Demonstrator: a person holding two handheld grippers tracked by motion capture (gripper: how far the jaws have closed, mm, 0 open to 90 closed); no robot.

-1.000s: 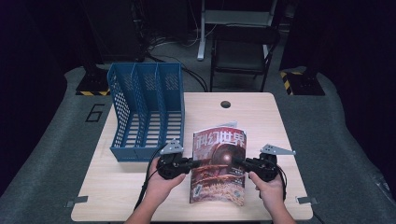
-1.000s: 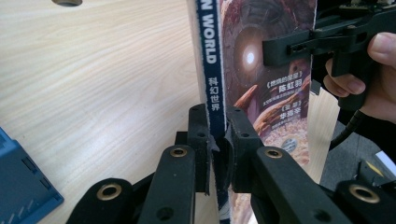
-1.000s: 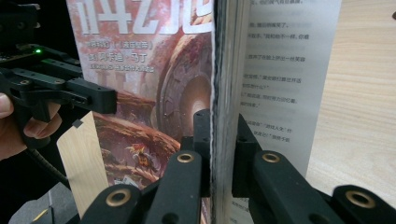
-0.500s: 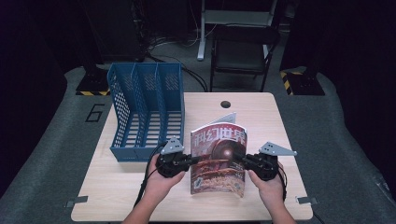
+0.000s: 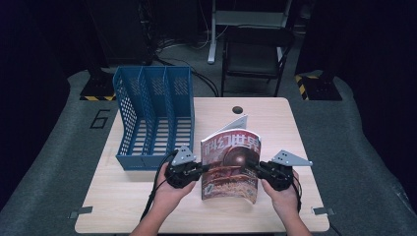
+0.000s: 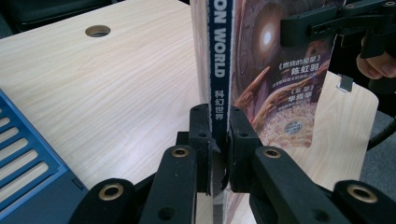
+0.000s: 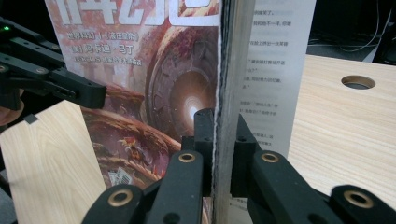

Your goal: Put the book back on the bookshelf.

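The magazine stands tilted up off the wooden table, near the front edge. The left gripper pinches its spine side, jaws clamped on it; the right gripper grips the opposite page edge, jaws tight on it. Left of the magazine and farther back sits a blue file rack. Beyond the magazine is a cable hole.

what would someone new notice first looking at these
A magazine with a red-brown cover stands near the table's front edge, clamped at its spine by the left gripper and at its page edge by the right gripper. Behind it to the left lies a blue file rack.
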